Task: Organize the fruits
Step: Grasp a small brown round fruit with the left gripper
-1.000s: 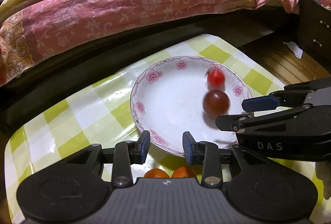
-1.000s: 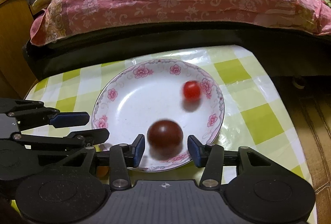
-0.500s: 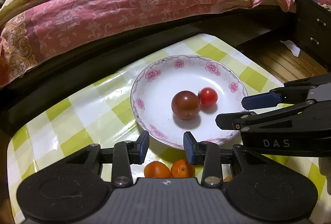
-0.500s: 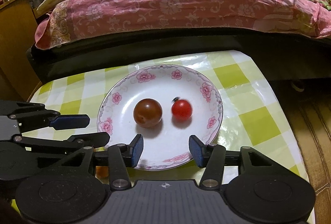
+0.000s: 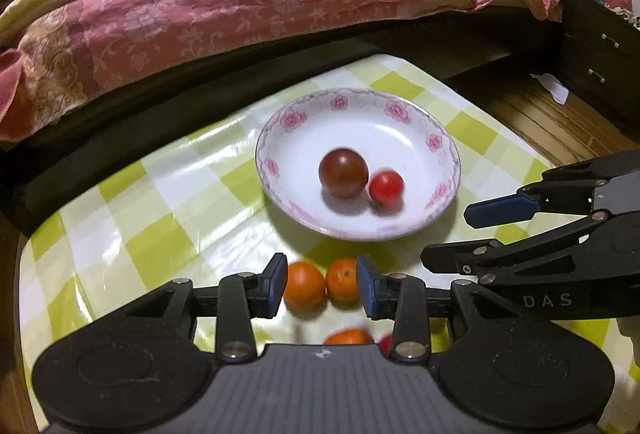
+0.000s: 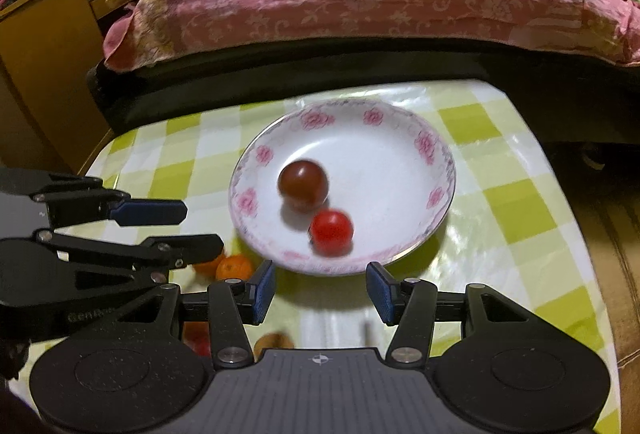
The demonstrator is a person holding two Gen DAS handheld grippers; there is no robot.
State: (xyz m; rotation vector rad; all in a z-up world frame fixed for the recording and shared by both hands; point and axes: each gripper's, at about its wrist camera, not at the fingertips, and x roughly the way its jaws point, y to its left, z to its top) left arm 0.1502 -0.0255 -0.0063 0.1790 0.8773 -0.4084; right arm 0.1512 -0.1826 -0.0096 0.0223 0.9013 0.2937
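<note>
- The plate (image 5: pixel 436 143), white with pink flowers round the rim, sits on the green-and-white checked tablecloth (image 5: pixel 152 254) towards the far side of the table, near the dark bed frame (image 5: pixel 240 73).
- Two fruits are in it: a dark brownish-red tomato (image 5: pixel 343 173) about mid-plate and a smaller bright red tomato (image 5: pixel 386 187) touching it on the near-right. Both look a bit blurred.
- Left gripper (image 5: pixel 322 284) is wide open with nothing gripped. Two small oranges (image 5: pixel 305 284) (image 5: pixel 342 280) lie side by side on the cloth in the gap between its blue pads, just short of the plate's near rim. Can't tell if the pads touch them.
- More fruit peeks out right at that gripper's body: another orange (image 5: pixel 347 337) and a sliver of something red (image 5: pixel 385 344).
- Right gripper (image 6: pixel 320 292) is also spread wide and holding nothing, hanging just before the plate's near edge with bare cloth between its pads.
- From the right wrist view, open cloth runs to the plate's right up to the table edge (image 6: pixel 560 173), floor beyond. The left side is crowded by the other gripper.
- A pink floral bedspread (image 6: pixel 360 1) fills the background.
</note>
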